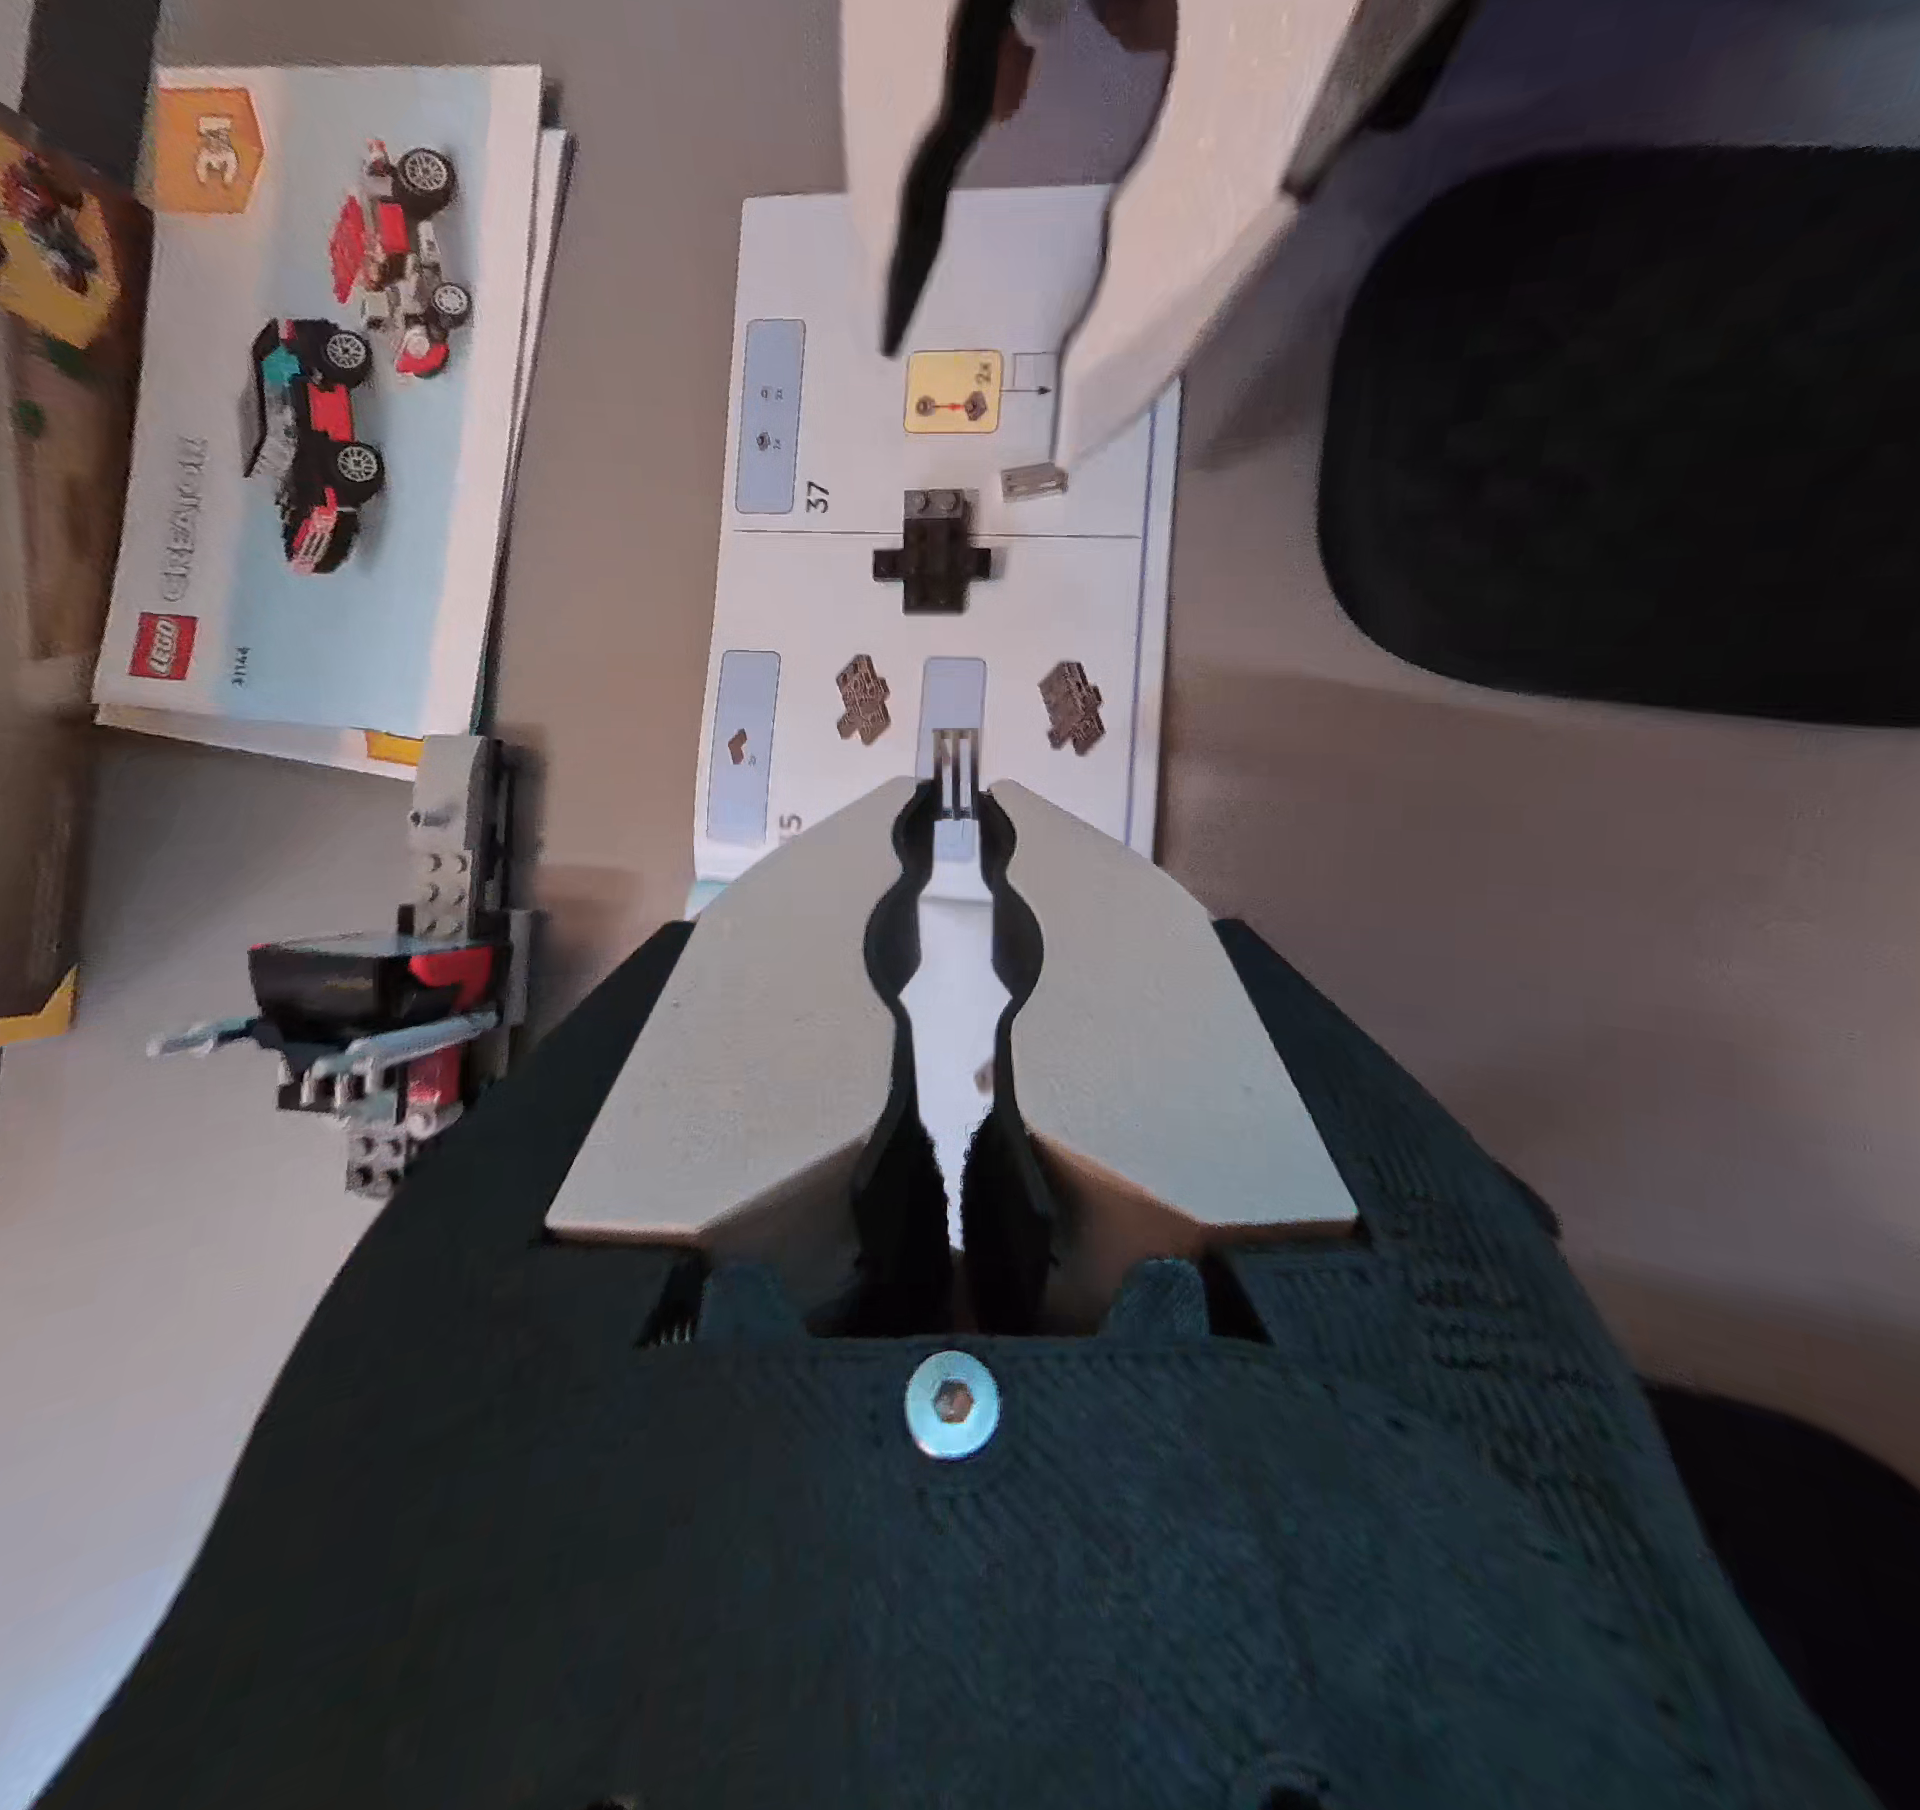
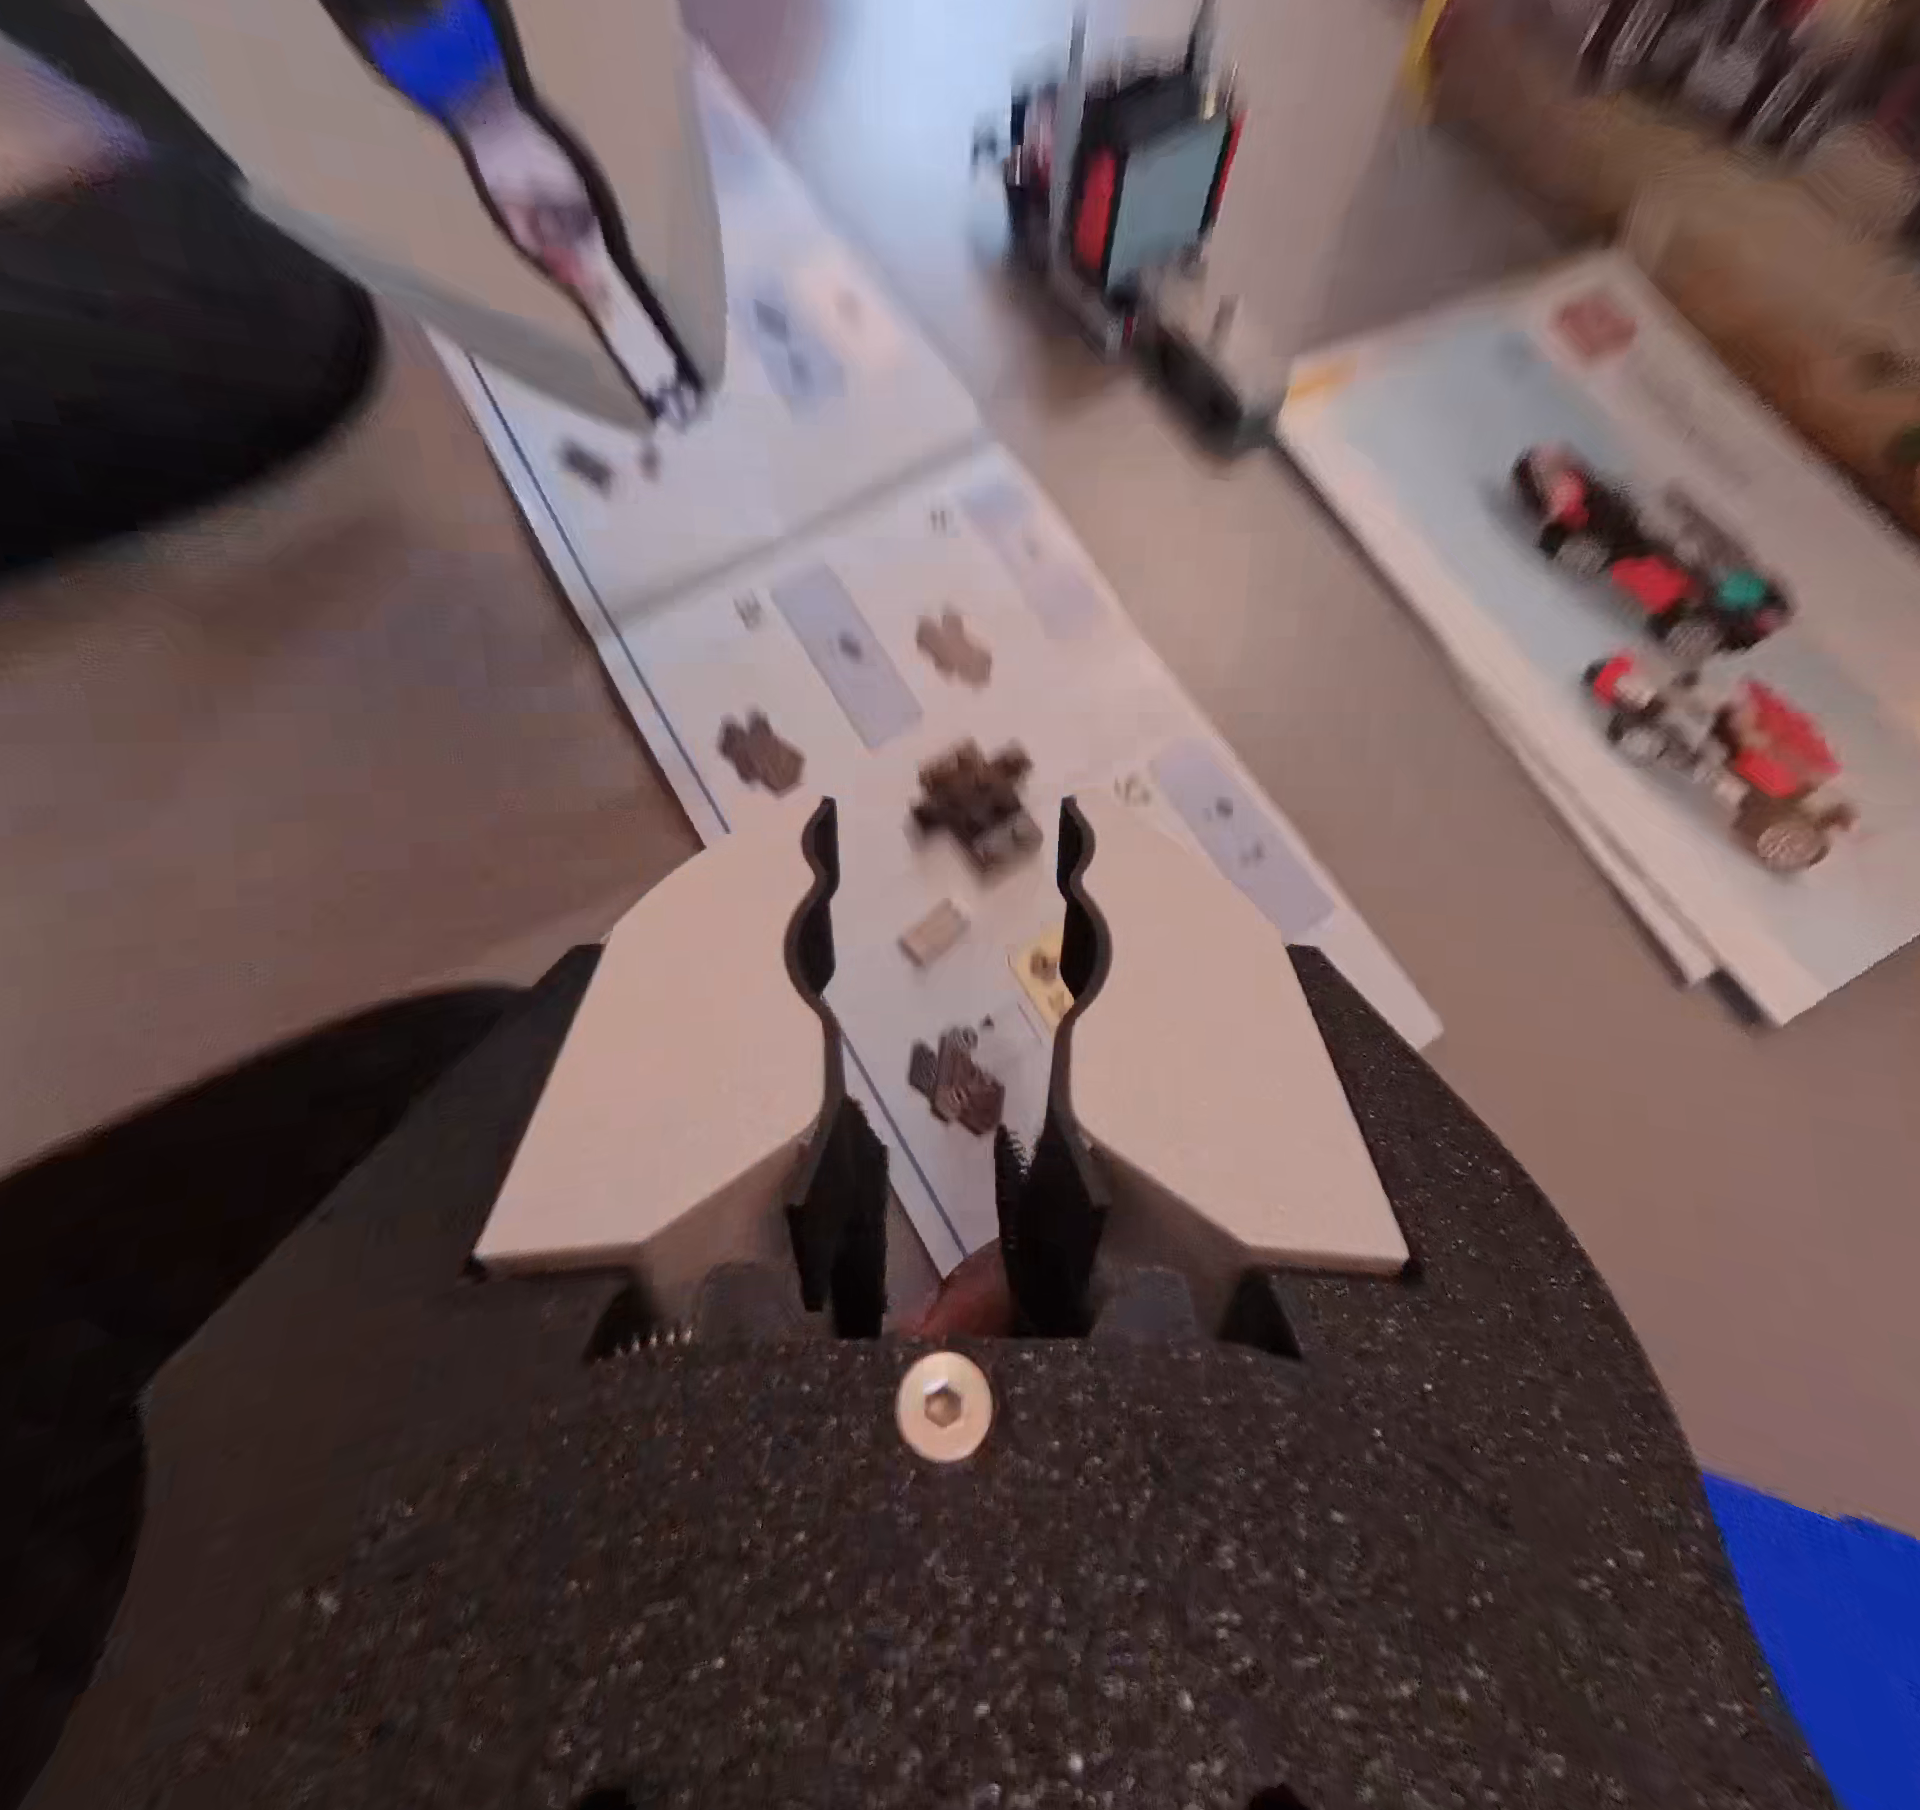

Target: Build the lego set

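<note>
My left gripper is shut on a small grey piece that sticks out of its tips, held over the open instruction booklet. A small dark brick assembly and a loose light grey piece lie on the booklet. My right gripper comes in from above, open and empty. In the blurred right wrist view, the right gripper is open just above the dark assembly, with the grey piece between its fingers. The left gripper is at upper left.
A partly built black and red car stands left of the open booklet and also shows in the right wrist view. A closed booklet lies further left, next to a box. A dark rounded seat is on the right. The gap from one gripper's tips to the other's is roughly 8 cm.
</note>
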`<state>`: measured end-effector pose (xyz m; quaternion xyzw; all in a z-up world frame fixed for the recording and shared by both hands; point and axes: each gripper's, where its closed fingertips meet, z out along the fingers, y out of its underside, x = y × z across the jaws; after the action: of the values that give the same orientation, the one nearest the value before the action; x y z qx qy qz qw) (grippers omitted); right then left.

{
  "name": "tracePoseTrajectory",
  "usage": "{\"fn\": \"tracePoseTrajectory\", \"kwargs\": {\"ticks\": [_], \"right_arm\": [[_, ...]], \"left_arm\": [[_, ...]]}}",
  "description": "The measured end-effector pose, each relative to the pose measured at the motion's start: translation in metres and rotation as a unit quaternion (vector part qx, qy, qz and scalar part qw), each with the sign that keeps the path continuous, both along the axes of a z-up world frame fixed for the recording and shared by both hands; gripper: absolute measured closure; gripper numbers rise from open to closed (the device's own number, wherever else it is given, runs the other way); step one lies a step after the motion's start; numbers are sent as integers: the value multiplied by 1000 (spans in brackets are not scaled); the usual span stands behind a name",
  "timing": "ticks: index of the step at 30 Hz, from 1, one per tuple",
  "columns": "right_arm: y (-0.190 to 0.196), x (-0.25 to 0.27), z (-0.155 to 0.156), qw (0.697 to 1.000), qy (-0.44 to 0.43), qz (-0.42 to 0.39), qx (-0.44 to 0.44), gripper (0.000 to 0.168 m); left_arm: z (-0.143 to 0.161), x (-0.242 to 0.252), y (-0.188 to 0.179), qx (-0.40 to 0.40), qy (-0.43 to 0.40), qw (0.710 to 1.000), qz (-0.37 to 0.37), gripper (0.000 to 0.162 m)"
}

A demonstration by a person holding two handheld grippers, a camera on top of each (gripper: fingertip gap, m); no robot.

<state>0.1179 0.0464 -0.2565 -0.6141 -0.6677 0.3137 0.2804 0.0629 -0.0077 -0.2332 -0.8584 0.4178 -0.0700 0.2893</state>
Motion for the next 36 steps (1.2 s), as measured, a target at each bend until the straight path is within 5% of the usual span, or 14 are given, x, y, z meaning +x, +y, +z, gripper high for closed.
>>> {"fn": "tracePoseTrajectory", "kwargs": {"ticks": [7,18,36], "right_arm": [[8,-4,-44,995,-70,62,27,137],[6,8,-25,999,-23,29,-20,139],[14,27,-26,999,-11,25,-43,132]], "left_arm": [[-32,8,24,-62,63,996,-19,153],[-59,32,48,-153,103,982,-46,153],[-68,38,57,-172,106,979,-35,153]]}}
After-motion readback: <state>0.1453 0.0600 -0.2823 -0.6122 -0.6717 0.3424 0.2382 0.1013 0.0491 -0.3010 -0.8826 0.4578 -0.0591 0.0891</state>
